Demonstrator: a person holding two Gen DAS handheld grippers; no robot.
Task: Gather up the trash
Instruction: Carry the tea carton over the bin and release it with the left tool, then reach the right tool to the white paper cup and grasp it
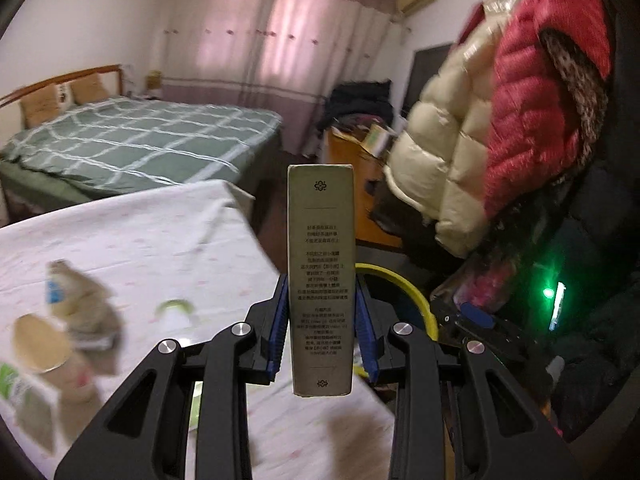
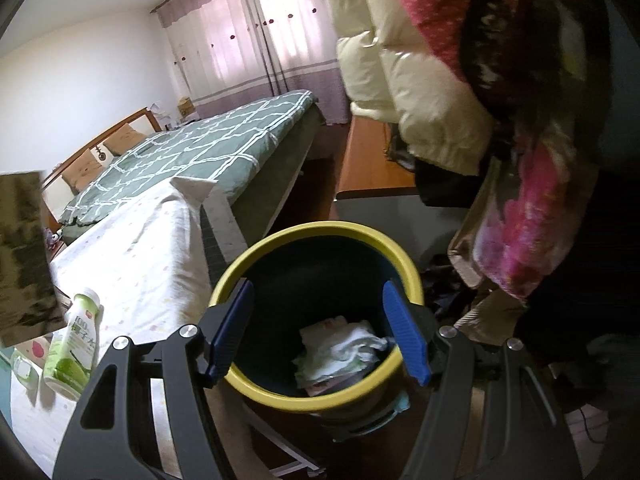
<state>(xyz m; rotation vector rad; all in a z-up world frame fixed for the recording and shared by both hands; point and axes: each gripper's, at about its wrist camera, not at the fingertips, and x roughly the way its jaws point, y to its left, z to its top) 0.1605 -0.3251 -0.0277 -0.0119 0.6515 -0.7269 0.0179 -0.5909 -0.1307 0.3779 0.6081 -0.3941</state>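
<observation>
My left gripper [image 1: 321, 320] is shut on a tall grey-gold carton [image 1: 321, 276] with printed text, held upright above the table edge. The same carton shows at the left edge of the right wrist view [image 2: 24, 256]. The yellow-rimmed trash bin [image 2: 320, 236] stands beside the table, with crumpled white paper [image 2: 344, 350] inside. My right gripper [image 2: 318, 332] is open and empty, right above the bin's mouth. The bin's rim [image 1: 404, 284] shows behind the carton in the left view. A green-and-white bottle [image 2: 74, 344] lies on the table.
The table has a white dotted cloth [image 1: 140, 240] with a paper cup [image 1: 40, 344], crumpled wrappers [image 1: 84, 300] and a small lid-like item [image 1: 174, 308]. Puffy jackets [image 1: 500, 120] hang at the right, close to the bin. A green bed [image 1: 132, 140] stands behind.
</observation>
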